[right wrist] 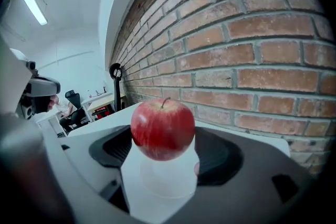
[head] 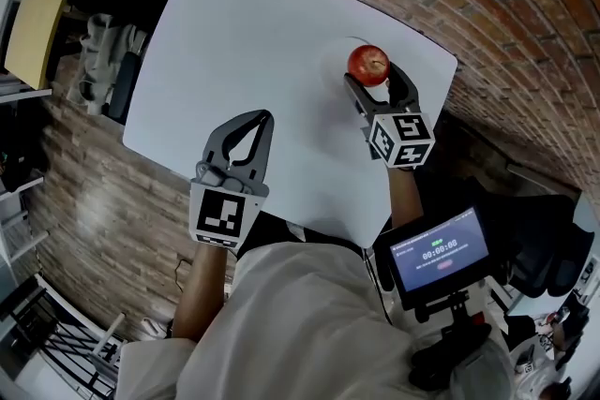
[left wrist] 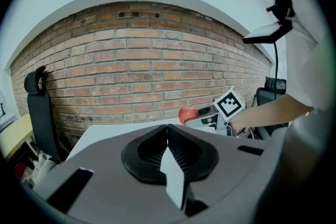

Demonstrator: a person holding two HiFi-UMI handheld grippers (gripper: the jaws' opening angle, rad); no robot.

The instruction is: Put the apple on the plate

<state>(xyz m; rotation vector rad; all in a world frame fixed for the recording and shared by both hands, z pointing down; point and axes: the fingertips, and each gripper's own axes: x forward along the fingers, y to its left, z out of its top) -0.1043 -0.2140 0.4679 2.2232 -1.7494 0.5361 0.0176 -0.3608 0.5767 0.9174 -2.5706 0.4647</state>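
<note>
A red apple (head: 368, 64) hangs between the jaws of my right gripper (head: 371, 76), which is shut on it, at the far right part of the white table (head: 244, 33). Under the apple lies a small white plate (head: 334, 61), hard to tell from the tabletop. The right gripper view shows the apple (right wrist: 163, 128) held just above the plate (right wrist: 167, 180), with my right gripper (right wrist: 164, 140) closed round it. My left gripper (head: 266, 116) hovers over the table's near edge, shut and empty. In the left gripper view its jaws (left wrist: 167, 127) meet, with the apple (left wrist: 187, 115) far off to the right.
A brick wall runs close behind the table's far right edge. A small screen on a stand (head: 439, 250) sits at my right side. A black chair (left wrist: 37, 113) and shelf clutter (head: 103, 61) are off the table's left end.
</note>
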